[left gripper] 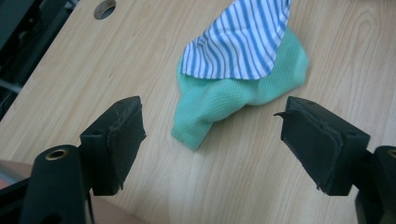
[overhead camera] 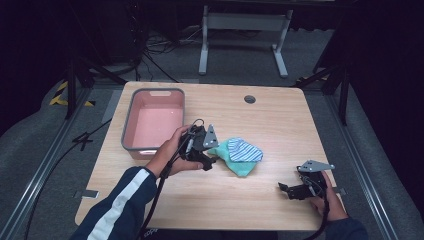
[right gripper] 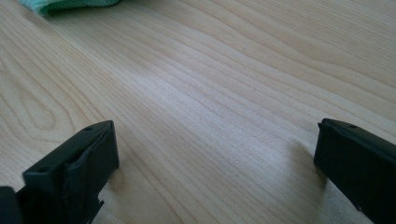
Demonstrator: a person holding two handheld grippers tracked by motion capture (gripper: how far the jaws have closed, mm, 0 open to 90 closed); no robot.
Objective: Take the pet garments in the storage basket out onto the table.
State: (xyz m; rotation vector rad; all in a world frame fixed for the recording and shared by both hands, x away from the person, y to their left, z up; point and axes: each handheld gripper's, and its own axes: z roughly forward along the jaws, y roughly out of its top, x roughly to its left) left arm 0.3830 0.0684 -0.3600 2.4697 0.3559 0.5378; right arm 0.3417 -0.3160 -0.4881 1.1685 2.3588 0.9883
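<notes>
Counter (overhead camera: 280,125): light wood-grain top, round hole near far edge.
Tub (overhead camera: 131,115): pink, grey rim, at far-left of counter.
Green cloth (left gripper: 224,95): mid-counter, crumpled knit, under striped cloth.
Striped cloth (left gripper: 243,39): blue-white, lying atop green.
Left tool (left gripper: 212,142): released, jaws wide, just beside green cloth.
Right tool (right gripper: 215,158): released, near front-right edge, over bare wood.

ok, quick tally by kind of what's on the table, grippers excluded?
Cloths: 2, a green cloth with a blue-striped cloth lying on it
Bins: 1, pink bin with a grey rim
Total: 3
</notes>
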